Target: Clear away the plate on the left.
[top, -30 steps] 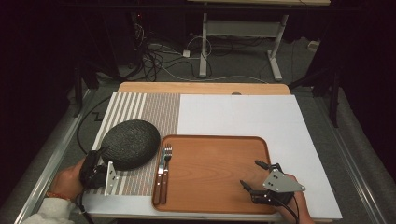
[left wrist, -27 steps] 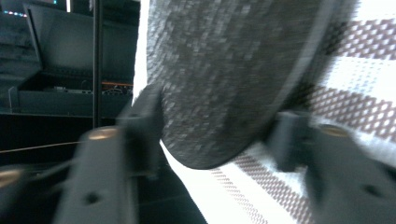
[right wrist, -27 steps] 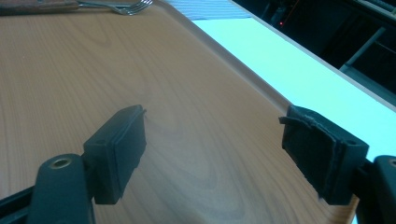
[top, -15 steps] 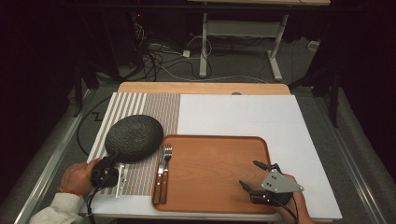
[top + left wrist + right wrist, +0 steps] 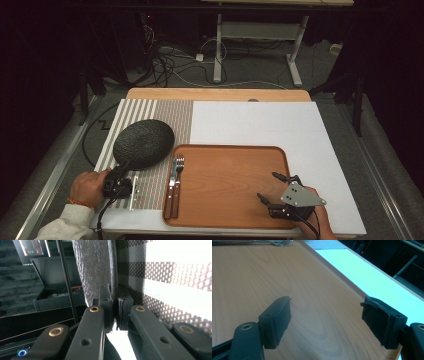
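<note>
A dark, textured round dish (image 5: 144, 144) lies on the striped mat (image 5: 150, 110) at the table's left. My left gripper (image 5: 125, 166) is at the dish's near edge. Its jaws have just been closing and now pinch the thin rim (image 5: 95, 267), the pads (image 5: 106, 300) pressed together on it. My right gripper (image 5: 267, 186) hovers open over the front right corner of the wooden tray (image 5: 235, 165). Nothing lies between its pads (image 5: 277, 320), just bare tray wood (image 5: 249, 277). A fork (image 5: 178, 167) and a knife (image 5: 171, 192) lie side by side at the tray's left end.
A white board (image 5: 260, 120) covers the table's right and back, with a wooden edge (image 5: 215, 94) behind it. Fork tines (image 5: 279, 242) show at the far end of the tray. Cables and desk legs stand on the dark floor beyond the table.
My left gripper has slid right to the dish's near edge and closed on its rim. The dish has shifted slightly away. The right gripper has stayed put.
</note>
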Tool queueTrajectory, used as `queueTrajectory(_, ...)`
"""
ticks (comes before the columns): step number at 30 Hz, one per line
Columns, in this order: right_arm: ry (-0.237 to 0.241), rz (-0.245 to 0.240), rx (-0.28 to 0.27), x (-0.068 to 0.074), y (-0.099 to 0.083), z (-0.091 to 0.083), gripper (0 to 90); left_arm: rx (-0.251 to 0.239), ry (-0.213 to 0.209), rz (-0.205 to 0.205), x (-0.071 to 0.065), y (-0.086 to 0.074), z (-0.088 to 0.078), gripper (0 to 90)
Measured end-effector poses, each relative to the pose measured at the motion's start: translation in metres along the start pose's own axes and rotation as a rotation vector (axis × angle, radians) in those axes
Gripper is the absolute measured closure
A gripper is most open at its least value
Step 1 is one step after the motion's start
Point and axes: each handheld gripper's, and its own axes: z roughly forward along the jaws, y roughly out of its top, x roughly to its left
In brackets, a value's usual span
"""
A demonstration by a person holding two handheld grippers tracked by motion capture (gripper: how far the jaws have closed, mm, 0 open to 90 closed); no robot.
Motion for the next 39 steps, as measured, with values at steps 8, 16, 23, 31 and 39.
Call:
queueTrajectory(8, -0.001, -0.001, 0.001, 0.000, 0.000, 0.000, 23.5, -0.029, 0.054, 0.001, 0.008, 0.009, -0.008, 83.4)
queueTrajectory(16, -0.005, -0.001, -0.003, -0.001, 0.000, -0.001, 23.5, -0.060, 0.080, 0.002, 0.017, 0.024, -0.014, 83.4)
queueTrajectory(23, -0.008, 0.001, -0.001, -0.001, 0.000, -0.001, 23.5, -0.110, 0.101, 0.020, 0.022, 0.043, -0.021, 83.4)
queueTrajectory(31, -0.012, 0.009, -0.005, -0.002, -0.001, -0.002, 23.5, -0.184, 0.116, 0.027, 0.028, 0.067, -0.032, 83.4)
queueTrajectory(39, -0.017, 0.009, -0.007, -0.003, -0.001, -0.003, 23.5, -0.248, 0.132, 0.050, 0.032, 0.089, -0.041, 83.5)
